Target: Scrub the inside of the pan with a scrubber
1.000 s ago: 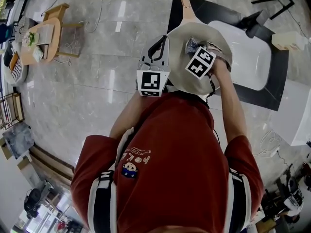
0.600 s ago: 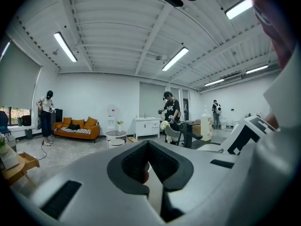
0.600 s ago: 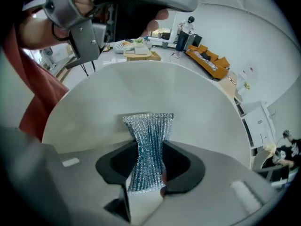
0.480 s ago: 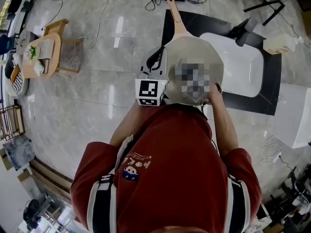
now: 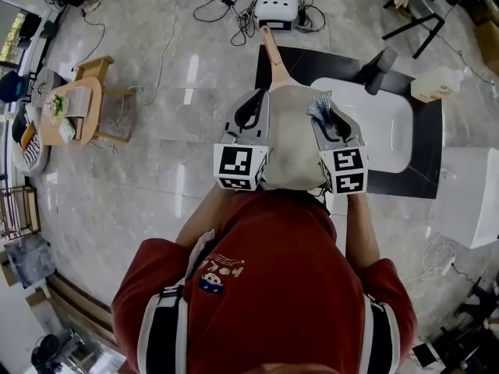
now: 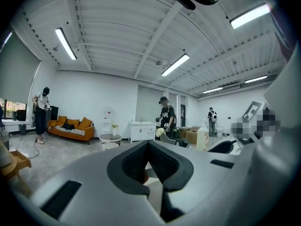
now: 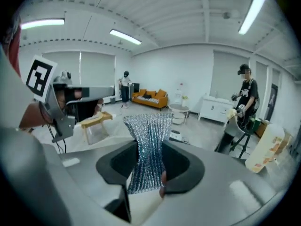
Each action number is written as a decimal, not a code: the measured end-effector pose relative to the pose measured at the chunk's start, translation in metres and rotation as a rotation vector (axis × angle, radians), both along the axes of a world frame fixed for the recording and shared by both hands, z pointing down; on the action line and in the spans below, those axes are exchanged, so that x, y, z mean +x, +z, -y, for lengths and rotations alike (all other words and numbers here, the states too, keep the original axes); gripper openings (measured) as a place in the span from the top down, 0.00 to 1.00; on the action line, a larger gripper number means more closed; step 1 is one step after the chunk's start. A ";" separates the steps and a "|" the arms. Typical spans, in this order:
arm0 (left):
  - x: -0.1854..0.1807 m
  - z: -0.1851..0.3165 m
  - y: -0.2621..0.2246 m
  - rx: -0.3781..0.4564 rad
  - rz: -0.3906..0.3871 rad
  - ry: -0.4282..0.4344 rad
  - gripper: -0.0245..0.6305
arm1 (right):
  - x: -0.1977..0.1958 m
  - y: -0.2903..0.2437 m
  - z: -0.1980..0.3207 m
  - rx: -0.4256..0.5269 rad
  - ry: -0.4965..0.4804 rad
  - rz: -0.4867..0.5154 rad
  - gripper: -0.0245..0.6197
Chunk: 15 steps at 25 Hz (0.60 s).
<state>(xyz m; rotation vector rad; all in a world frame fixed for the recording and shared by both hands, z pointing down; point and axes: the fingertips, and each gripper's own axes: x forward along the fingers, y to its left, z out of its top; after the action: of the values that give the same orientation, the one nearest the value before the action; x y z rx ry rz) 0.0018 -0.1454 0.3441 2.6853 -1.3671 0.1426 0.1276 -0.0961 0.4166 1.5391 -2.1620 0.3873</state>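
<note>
A beige pan [image 5: 290, 142] with a wooden handle [image 5: 273, 53] is held up in front of the person, handle pointing away. My left gripper [image 5: 251, 109] sits at the pan's left rim, and in the left gripper view its jaws [image 6: 149, 171] are shut on a thin beige edge, the pan's rim. My right gripper [image 5: 331, 121] is at the pan's right rim, shut on a silver mesh scrubber [image 5: 320, 105]. In the right gripper view the scrubber [image 7: 149, 140] stands up out of the shut jaws [image 7: 148, 173]. The scrubber is lifted off the pan's inner face.
Beyond the pan lies a white basin [image 5: 386, 119] on a black mat [image 5: 425, 158], with a soap bottle [image 5: 437, 84] beside it. A white device [image 5: 277, 6] with cables lies on the floor. A small wooden table [image 5: 74, 104] stands at the left. Other people [image 7: 247, 102] stand in the room.
The right gripper with the scrubber has come from the middle of the pan to its right rim and stands straighter. The left gripper keeps its hold on the pan.
</note>
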 end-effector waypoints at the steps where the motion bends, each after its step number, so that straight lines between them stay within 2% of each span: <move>1: 0.001 0.001 -0.008 0.011 -0.007 0.001 0.96 | 0.006 -0.014 0.003 0.045 0.032 0.015 0.70; 6: 0.005 0.002 -0.045 0.026 -0.061 0.002 0.96 | 0.024 -0.073 0.008 0.200 0.116 0.050 0.70; 10: 0.003 0.003 -0.064 0.015 -0.066 -0.008 0.96 | 0.027 -0.121 0.008 0.333 0.133 0.011 0.70; 15: 0.000 0.000 -0.096 0.090 -0.063 -0.018 0.96 | 0.033 -0.184 0.003 0.563 0.196 0.004 0.70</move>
<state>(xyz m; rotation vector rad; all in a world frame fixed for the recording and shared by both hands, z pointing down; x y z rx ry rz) 0.0021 -0.1454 0.2478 2.7236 -1.4116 -0.0062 0.1602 -0.0991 0.2327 2.0517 -2.2447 -0.1833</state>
